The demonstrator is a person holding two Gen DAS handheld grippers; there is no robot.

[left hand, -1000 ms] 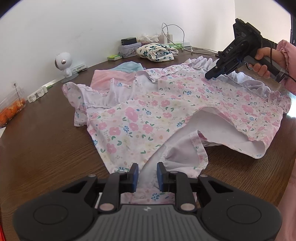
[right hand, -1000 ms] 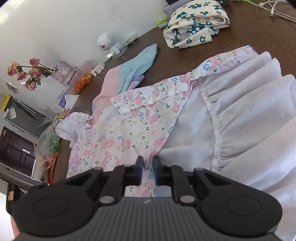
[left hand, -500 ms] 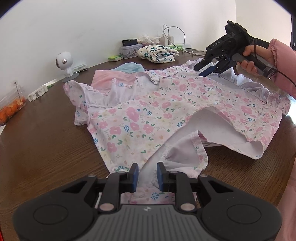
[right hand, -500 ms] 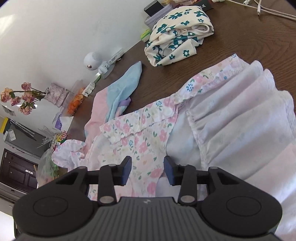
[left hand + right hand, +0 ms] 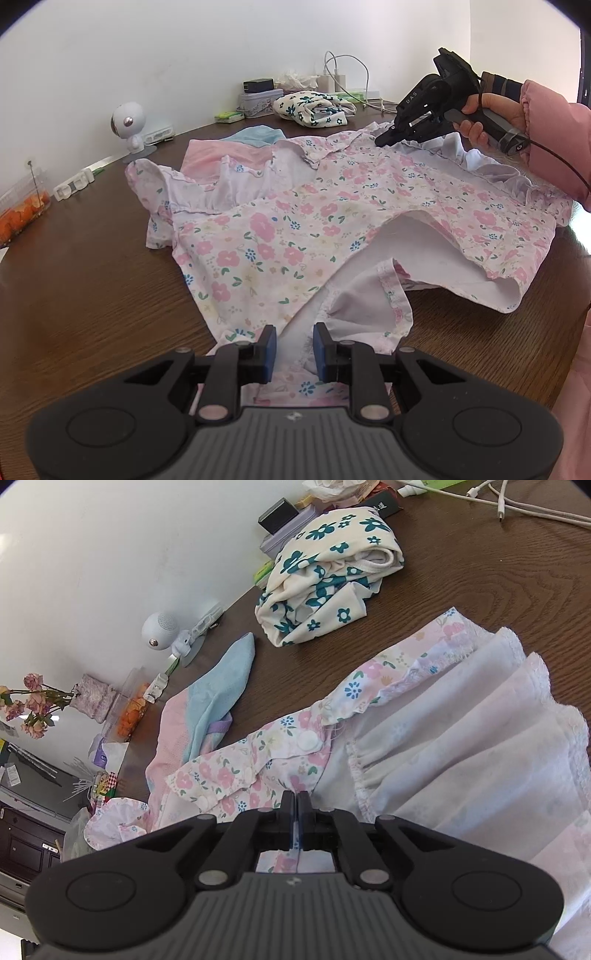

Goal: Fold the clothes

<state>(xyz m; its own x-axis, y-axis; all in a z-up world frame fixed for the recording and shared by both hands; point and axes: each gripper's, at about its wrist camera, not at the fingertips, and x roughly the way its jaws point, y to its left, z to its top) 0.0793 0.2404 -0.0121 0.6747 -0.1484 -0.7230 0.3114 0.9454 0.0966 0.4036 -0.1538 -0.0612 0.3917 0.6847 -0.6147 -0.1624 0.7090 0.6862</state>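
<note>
A pink floral garment with white ruffles (image 5: 303, 229) lies spread on the brown wooden table (image 5: 85, 295). My left gripper (image 5: 294, 350) is open, its blue-padded fingers either side of the garment's near edge. My right gripper (image 5: 380, 139) is at the far side, tips down on the collar area. In the right wrist view the right gripper (image 5: 297, 805) is shut on the floral fabric (image 5: 258, 771) near a white snap button (image 5: 308, 741). White ruffled fabric (image 5: 461, 746) fills the right of that view.
A pink and blue cloth (image 5: 236, 147) lies under the garment's far side. A bundled cream cloth with teal flowers (image 5: 325, 576) sits beyond. A white round camera (image 5: 127, 125), a tin box (image 5: 258, 101), chargers and cables (image 5: 343, 79), and a tub of orange food (image 5: 22, 206) line the wall.
My right gripper opened half a second ago, moved toward the collar, and has now closed on the floral fabric. My left gripper has stayed still and open.
</note>
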